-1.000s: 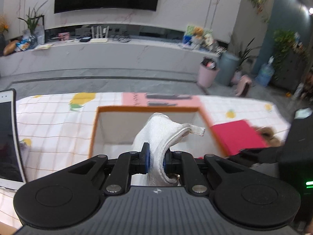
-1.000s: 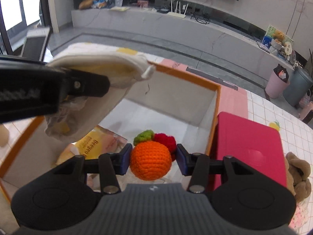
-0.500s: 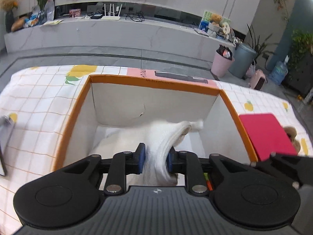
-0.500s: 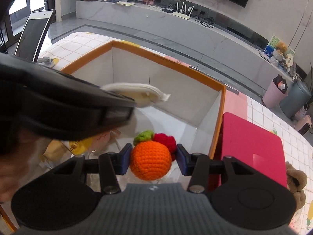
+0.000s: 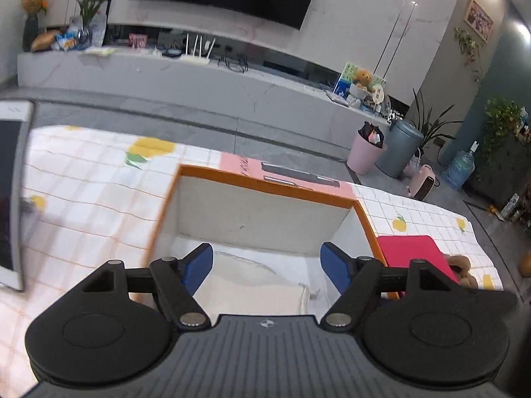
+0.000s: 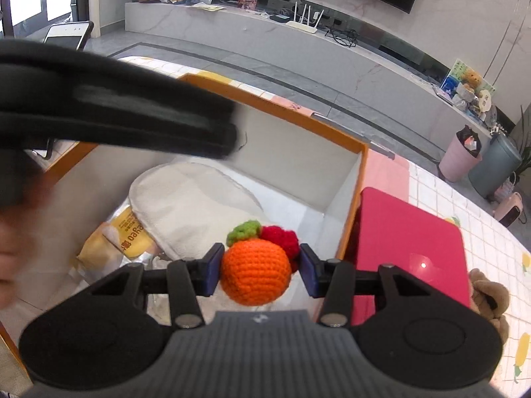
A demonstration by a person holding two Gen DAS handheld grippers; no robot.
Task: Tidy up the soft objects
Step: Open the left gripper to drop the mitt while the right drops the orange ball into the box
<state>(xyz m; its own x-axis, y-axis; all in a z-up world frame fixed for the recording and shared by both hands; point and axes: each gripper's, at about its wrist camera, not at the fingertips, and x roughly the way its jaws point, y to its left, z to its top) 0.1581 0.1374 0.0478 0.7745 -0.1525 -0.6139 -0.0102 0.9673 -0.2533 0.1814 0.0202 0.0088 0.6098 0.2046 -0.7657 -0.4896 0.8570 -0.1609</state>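
Now the right claw (image 6: 260, 273) carries a crocheted orange (image 6: 255, 275) over the box (image 5: 265, 187); the left claw (image 5: 267, 263) is letting go.

Nearest, the orange sits pinched at its widest girth between both pads, yarn dented slightly: light, squashy, grippy, unlikely to slip or break. A green leaf tuft and a red knit bit sit on its far side. Beyond, the left claw's jaws are opening with nothing between them, and the white cloth mitt (image 6: 195, 209) lies limp on the box floor beside a yellow snack packet (image 6: 127, 235). Right of the box rest a red pad (image 6: 408, 245) and a brown plush toy (image 6: 488, 295) on the counter.
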